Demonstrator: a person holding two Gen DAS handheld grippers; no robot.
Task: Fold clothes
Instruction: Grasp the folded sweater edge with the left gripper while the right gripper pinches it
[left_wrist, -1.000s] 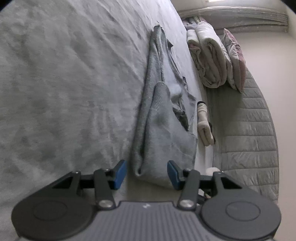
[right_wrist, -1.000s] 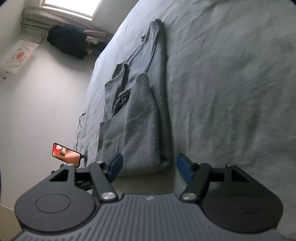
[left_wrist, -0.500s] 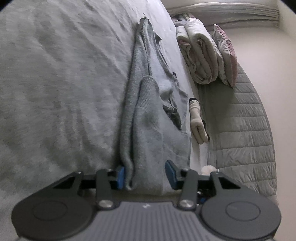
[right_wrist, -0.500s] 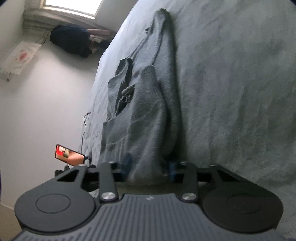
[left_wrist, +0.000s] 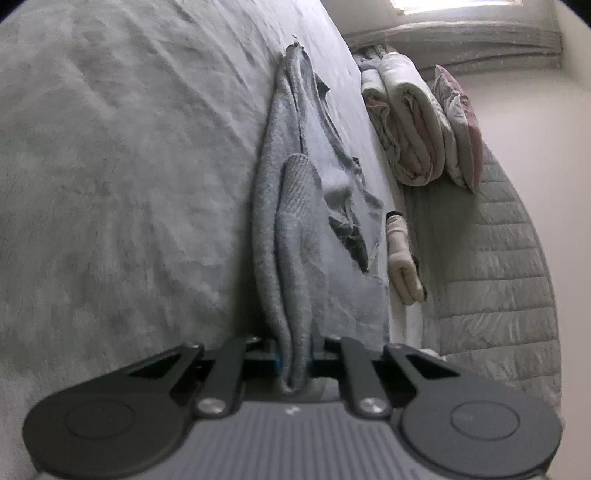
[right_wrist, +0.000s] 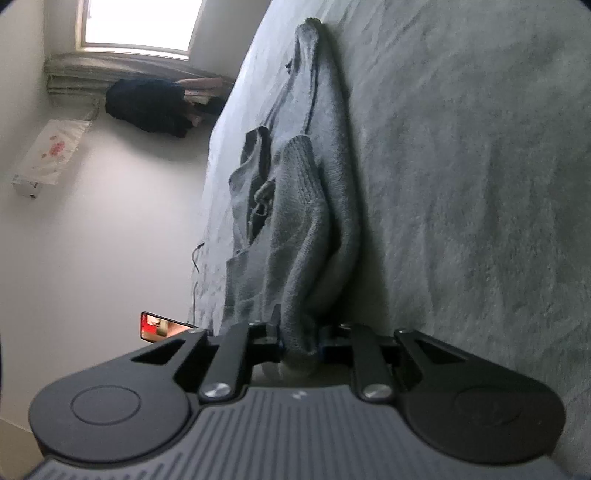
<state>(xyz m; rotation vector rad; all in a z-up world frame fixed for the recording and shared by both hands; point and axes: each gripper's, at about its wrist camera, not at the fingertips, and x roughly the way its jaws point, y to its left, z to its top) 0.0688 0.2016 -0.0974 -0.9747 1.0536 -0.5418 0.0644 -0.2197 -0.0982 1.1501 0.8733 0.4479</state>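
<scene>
Both jaws have just been closing: left gripper (left_wrist: 294, 360) and right gripper (right_wrist: 300, 343) now pinch the grey sweater's (left_wrist: 295, 236) bunched near edge between their fingers on the bed (left_wrist: 110, 184).

A bed (left_wrist: 110, 184) covered in a rumpled grey plush blanket (right_wrist: 480, 184) carries everything here, and a grey knit sweater (left_wrist: 291, 229) lies lengthwise on it, partly folded, with one ribbed sleeve laid over its body. At the bed's edge in the left wrist view, a cream sock (left_wrist: 400, 254) lies just beside the sweater, with a rolled pale duvet (left_wrist: 406, 122) and a pinkish pillow (left_wrist: 461, 122) farther along, next to a quilted grey cover (left_wrist: 498, 277). In the right wrist view a thin dark cable (right_wrist: 195, 258) trails over the bed's opposite edge.
</scene>
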